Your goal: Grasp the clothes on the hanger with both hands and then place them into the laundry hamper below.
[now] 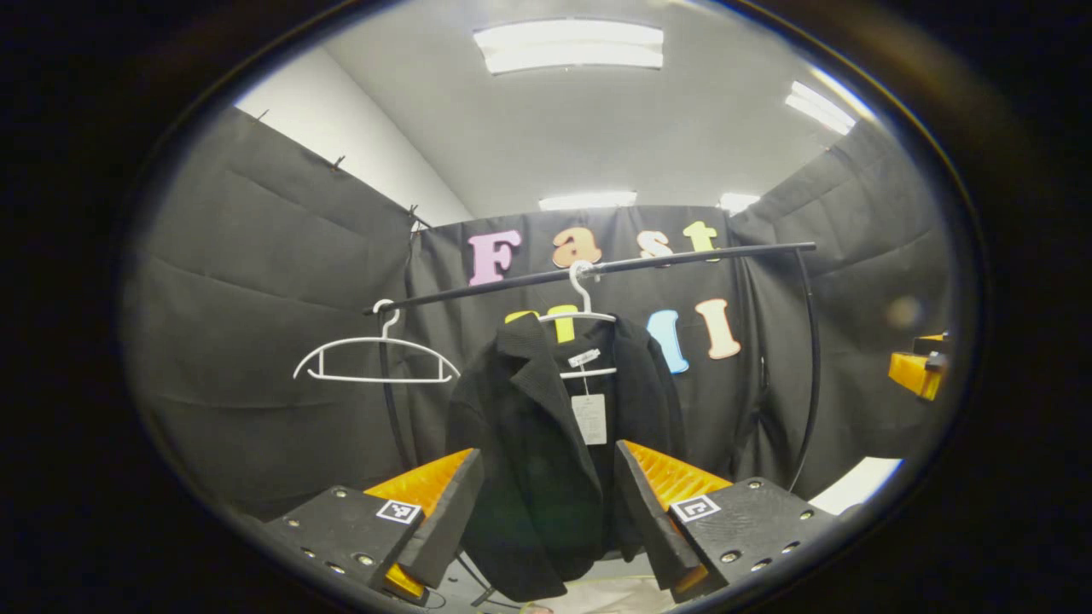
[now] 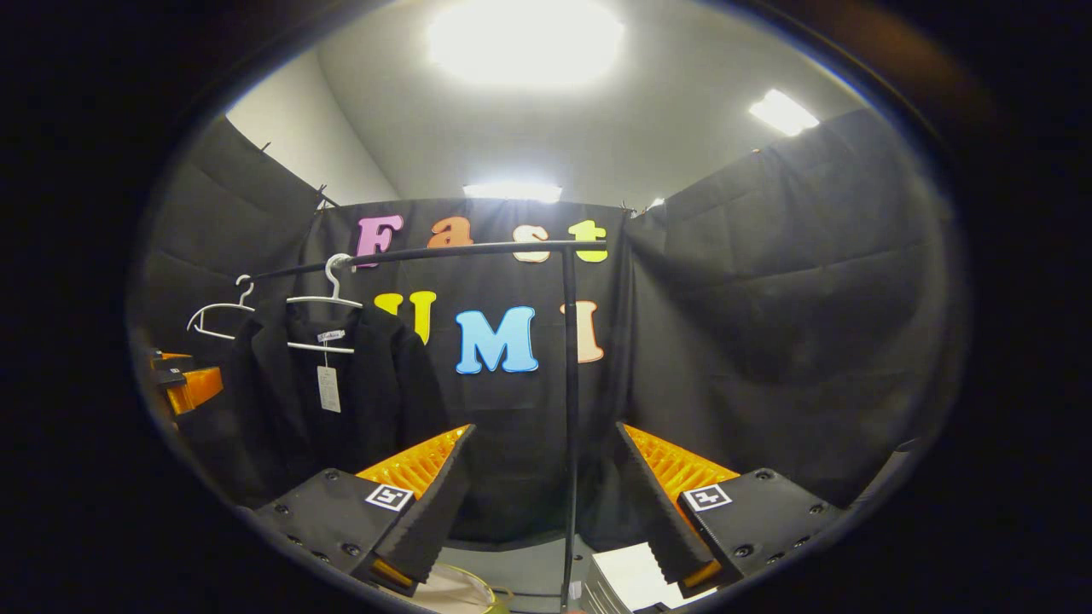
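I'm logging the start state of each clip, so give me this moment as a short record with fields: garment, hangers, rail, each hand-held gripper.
garment: black jacket with a white tag, hanging on a white hanger
spare hanger: white empty hanger, to the jacket's left in the left gripper view
rail: black clothes rail carrying both hangers
left hand-held gripper: open, jacket framed between its fingers, farther off
right hand-held gripper: open, facing the rail's upright post

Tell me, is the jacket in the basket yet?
Not yet. Nothing looks done: the black jacket hangs on its white hanger on the rail, beside an empty hanger. In hand: the left claw is open and lined up on the jacket, not touching; the right claw is open, aimed off beside it. Left: grab, lift off, drop in the hamper.
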Demonstrator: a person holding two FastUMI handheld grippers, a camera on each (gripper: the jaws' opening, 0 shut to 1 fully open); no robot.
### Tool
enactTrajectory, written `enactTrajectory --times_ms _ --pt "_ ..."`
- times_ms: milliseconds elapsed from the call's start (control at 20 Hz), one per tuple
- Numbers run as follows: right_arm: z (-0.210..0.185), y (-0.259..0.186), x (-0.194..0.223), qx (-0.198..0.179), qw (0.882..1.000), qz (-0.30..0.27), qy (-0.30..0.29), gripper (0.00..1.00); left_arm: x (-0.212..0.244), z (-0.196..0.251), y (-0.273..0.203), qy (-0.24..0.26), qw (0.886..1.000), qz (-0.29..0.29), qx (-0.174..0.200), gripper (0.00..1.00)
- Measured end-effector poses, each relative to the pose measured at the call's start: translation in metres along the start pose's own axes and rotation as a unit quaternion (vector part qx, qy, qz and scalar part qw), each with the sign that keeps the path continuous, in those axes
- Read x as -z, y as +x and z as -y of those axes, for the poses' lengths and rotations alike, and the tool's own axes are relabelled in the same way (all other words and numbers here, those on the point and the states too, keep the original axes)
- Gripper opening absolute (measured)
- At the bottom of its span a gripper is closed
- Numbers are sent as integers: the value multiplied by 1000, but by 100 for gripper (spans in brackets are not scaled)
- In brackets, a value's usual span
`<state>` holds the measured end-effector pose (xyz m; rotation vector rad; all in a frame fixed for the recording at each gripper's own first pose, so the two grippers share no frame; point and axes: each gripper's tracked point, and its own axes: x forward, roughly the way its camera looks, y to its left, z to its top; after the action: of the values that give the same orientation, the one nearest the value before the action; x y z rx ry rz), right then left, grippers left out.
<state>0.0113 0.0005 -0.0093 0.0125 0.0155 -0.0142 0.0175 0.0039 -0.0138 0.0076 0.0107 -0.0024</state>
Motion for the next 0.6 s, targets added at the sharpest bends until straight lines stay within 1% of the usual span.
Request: enactTrajectory --times_ms 100,300,600 --pt "-3 3 2 -1 1000 -2 2 99 4 -3 4 0 1000 -3 -1 90" --pt "-18 13 3 -8 1000 -2 5 99 12 -5 11 2 1000 -10 0 90" --pt "-60 30 0 -30 999 5 10 99 13 -13 26 -10 1000 -16 12 90"
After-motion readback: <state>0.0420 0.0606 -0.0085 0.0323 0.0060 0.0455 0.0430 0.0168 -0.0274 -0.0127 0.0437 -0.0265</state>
